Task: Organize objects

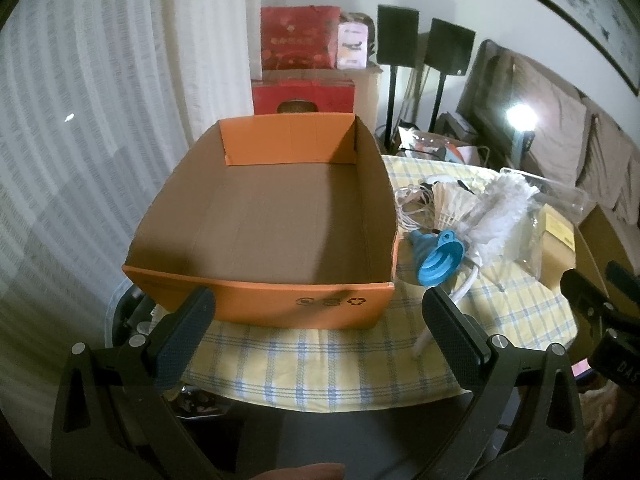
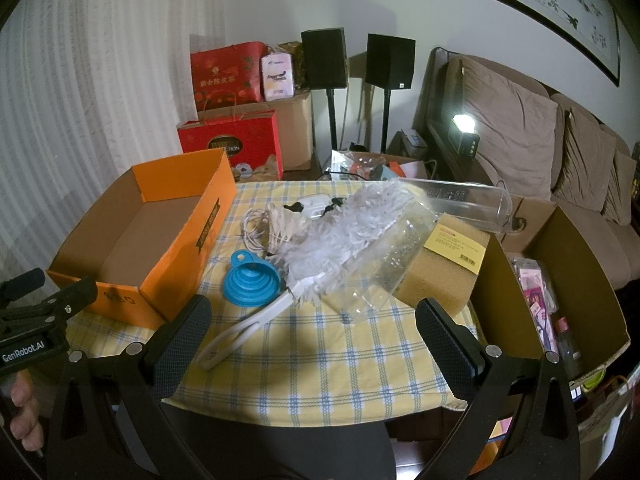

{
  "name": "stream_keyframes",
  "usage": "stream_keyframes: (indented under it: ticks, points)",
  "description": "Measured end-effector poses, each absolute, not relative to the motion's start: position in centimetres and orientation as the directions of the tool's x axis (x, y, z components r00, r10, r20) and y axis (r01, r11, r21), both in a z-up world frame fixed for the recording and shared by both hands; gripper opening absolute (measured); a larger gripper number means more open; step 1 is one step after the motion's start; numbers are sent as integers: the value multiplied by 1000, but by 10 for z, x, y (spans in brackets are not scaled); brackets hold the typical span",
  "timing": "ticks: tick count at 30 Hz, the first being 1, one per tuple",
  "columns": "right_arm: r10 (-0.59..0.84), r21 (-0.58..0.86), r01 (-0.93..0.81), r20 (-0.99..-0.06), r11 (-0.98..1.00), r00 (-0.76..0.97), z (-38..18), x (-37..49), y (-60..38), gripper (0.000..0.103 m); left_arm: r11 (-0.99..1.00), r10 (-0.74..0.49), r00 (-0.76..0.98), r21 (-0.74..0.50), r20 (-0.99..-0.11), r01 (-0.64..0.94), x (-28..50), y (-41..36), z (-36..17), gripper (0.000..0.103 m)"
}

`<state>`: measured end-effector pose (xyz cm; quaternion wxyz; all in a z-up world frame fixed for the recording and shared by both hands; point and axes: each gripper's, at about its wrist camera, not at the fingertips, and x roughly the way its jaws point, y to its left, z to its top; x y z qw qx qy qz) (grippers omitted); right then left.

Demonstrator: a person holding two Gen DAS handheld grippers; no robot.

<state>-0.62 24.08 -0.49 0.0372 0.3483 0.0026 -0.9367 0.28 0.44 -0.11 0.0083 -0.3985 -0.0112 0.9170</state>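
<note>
Nearest the camera, the left tongs [image 1: 319,312] and the right tongs [image 2: 313,322] hang released and empty over the near edge of the table [image 2: 320,368]. Beyond them sits the orange box [image 1: 260,216], empty, at the table's left end. Just right of the box lies the blue funnel [image 2: 252,282], touching the white duster [image 2: 340,232]. Behind the funnel, near the box, are the white cable [image 2: 256,224] and a shuttlecock [image 1: 452,204]. Farther right of the duster rests a brown sponge block [image 2: 440,268].

From my right gripper: box [image 2: 132,240] on table [image 2: 320,360] at 10 o'clock, funnel [image 2: 252,284] at 12, duster [image 2: 332,232] behind it, sponge [image 2: 444,268] at 2.
</note>
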Motion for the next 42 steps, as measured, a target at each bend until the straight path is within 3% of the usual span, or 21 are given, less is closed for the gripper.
stream_keyframes:
  ticks: [12,33,42]
  points:
    - [-42,19,39,-652,-999,-757,-8,-7,258,103,-998,61,-687,-25,-724,-62,-2,22,-6,103]
    - [61,54,-131,-669,-990,-741,-18,-2,346,103,-921,344,-580,-144,-739,-362,-38,118,-24,101]
    - [-39,157,-97,-691,-983,-722,-40,-12,361,103,-908,359,-540,-152,-761,-391,-45,136,-41,101]
